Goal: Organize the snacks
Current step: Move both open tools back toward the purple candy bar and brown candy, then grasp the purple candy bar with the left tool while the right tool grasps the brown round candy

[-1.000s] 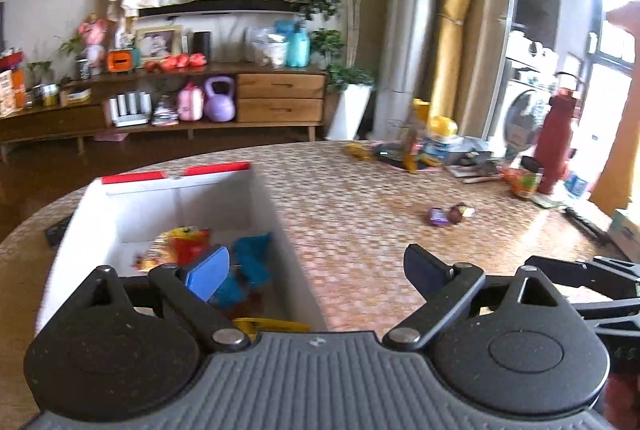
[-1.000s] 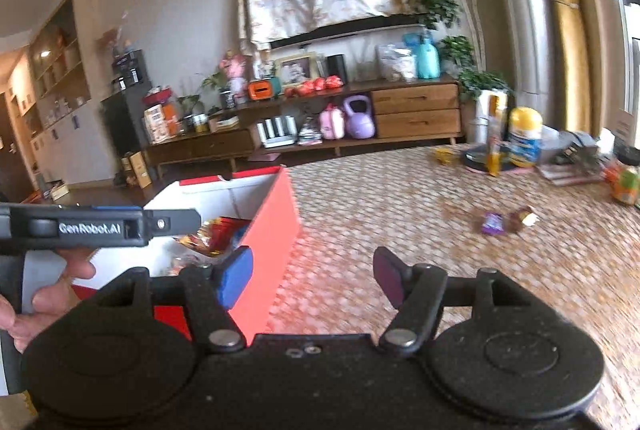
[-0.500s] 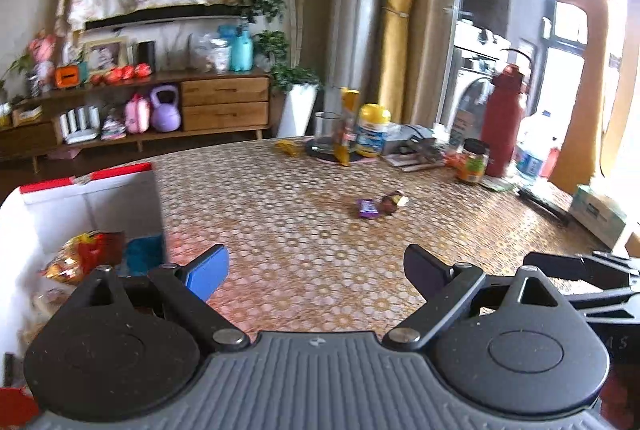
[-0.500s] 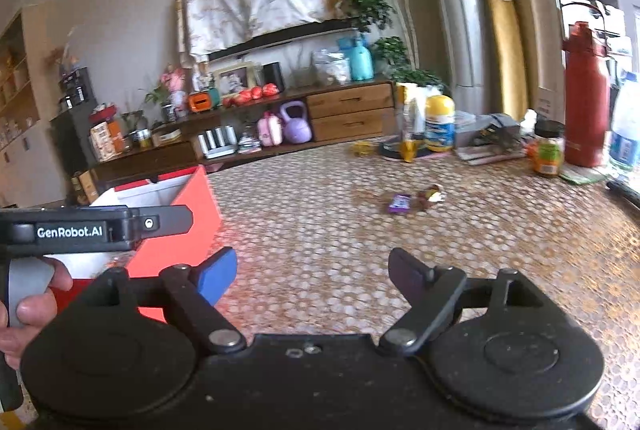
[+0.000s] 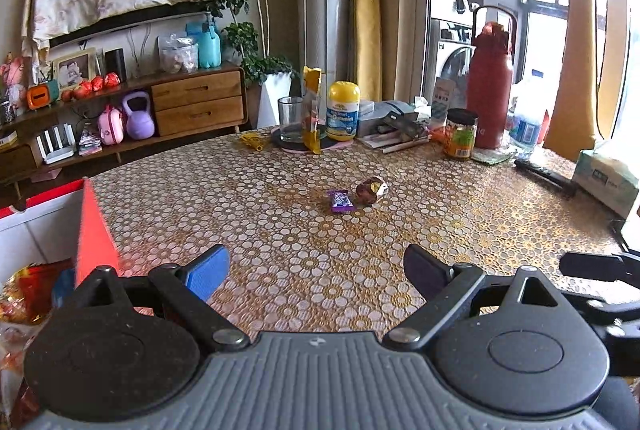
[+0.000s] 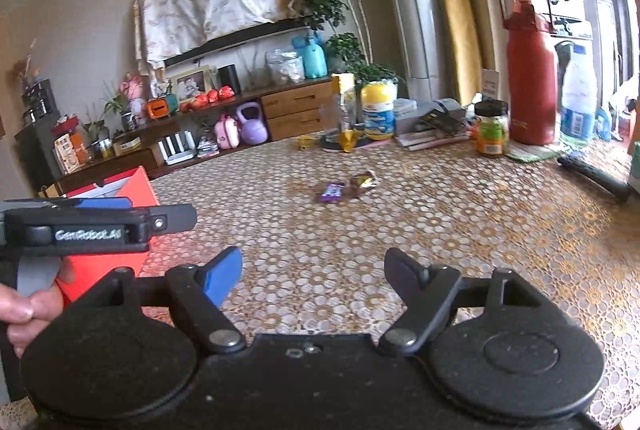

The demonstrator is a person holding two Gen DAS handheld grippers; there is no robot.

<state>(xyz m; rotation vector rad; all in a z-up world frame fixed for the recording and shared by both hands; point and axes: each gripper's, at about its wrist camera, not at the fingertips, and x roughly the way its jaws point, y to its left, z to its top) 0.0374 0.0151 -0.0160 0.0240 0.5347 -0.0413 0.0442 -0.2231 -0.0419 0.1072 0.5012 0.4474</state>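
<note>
Hovering over the table [image 5: 460, 213], the left gripper [image 5: 316, 266] gapes wide with nothing between its pads; the right gripper [image 6: 312, 270] is likewise empty, its jaws closing a little. Ahead, mid-table and well apart from both, lie two small wrapped snacks touching side by side: a purple candy [image 5: 341, 200] and a brown-gold one [image 5: 372, 188]. Both look light, with thin crinkly wrappers likely to slip, so pinching across the middle seems best. The red box [image 5: 94, 230], already holding snacks, sits at the left.
</note>
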